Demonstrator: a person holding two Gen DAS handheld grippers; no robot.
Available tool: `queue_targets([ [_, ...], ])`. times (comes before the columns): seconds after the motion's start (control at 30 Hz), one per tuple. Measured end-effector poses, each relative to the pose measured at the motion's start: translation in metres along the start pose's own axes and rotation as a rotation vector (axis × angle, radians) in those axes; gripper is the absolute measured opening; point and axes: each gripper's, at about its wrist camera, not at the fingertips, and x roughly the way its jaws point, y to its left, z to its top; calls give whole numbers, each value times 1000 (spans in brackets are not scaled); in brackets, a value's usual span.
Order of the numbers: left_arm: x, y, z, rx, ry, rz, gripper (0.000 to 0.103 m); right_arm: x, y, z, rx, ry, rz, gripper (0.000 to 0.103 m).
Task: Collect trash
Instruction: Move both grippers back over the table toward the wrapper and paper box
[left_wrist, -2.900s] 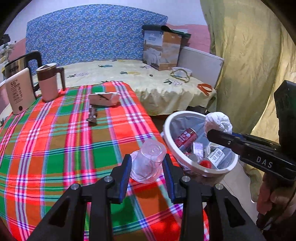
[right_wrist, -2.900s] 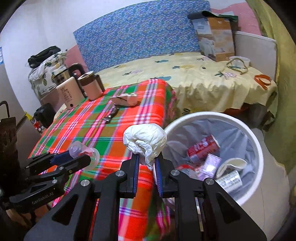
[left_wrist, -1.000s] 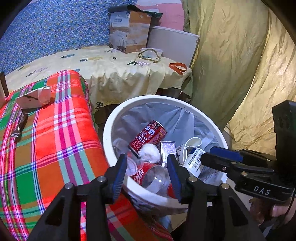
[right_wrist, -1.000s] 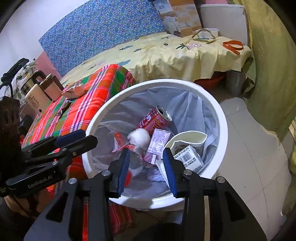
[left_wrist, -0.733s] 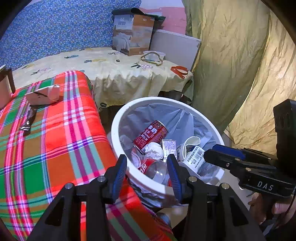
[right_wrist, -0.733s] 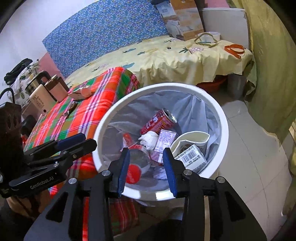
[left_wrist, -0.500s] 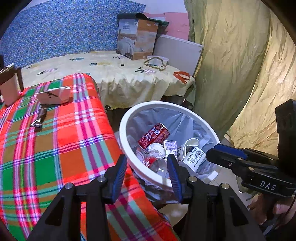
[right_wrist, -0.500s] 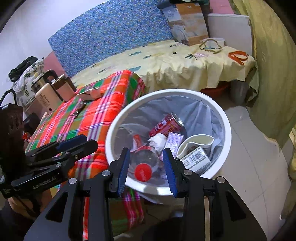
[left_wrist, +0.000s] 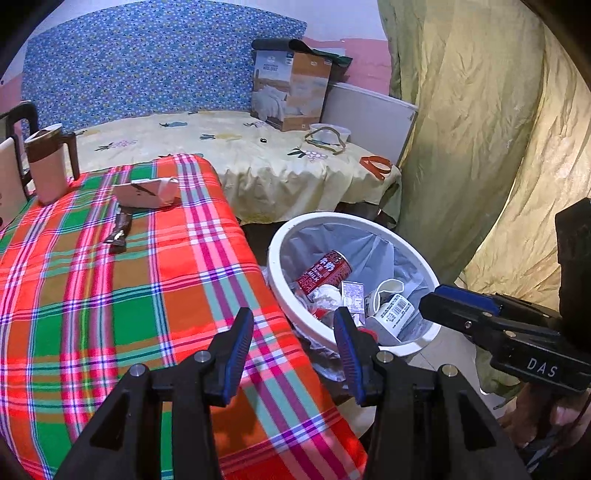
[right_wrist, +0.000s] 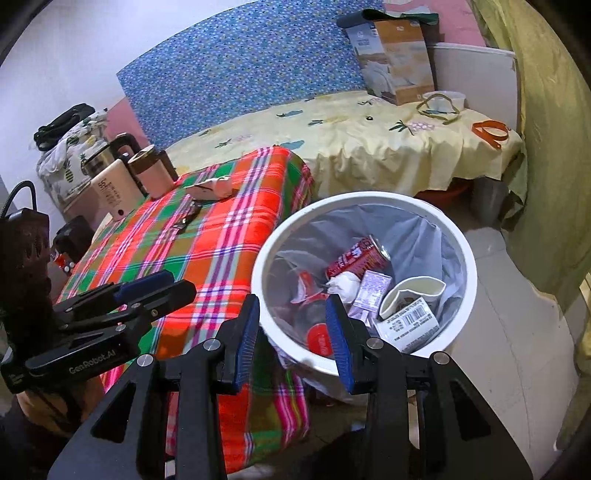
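One white bin (left_wrist: 275, 258) with a grey liner stands on the floor just beside the corner of the table under its plaid cloth (left_wrist: 110, 288), and everything else is easiest placed from that bin. Inside it lie one red drink can (right_wrist: 356, 260), one crumpled white tissue (right_wrist: 343, 286) touching the can, one small purple carton (right_wrist: 371, 291), one squashed white cup (right_wrist: 410, 293), one barcoded white pack (right_wrist: 410, 325) and one clear bottle with a red cap (right_wrist: 319, 338). There are two grippers, both empty with their jaws set wide apart: the left gripper (left_wrist: 293, 341) hangs over the table edge nearest the bin, and the right gripper (right_wrist: 291, 326) sits over the bin's near rim. On the cloth, well apart from the bin, two pieces of trash remain: one white folded carton (left_wrist: 146, 192) and, just in front of it, one dark wrapper (left_wrist: 120, 230). One brown-lidded mug (left_wrist: 48, 162) stands at the far corner of the table. Beyond the bin, a yellow sheet covers a bed (left_wrist: 258, 162) carrying one cardboard box (left_wrist: 291, 94). The right wrist view alone shows one kettle (right_wrist: 107, 155), one cream power bank (right_wrist: 112, 194) and the bottle in the bin; the left wrist view alone shows the wide green curtain (left_wrist: 480, 129) behind the bin.
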Motion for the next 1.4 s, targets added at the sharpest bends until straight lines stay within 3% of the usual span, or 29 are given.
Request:
queue_targets([
  [0.97,-35,49,-16,-61,-37,90,47,8,33,3,-75,-33,111,41],
  [1.4,-34,79,-13,-111,-35,137,47,25,48,16,-112,34,147,42],
])
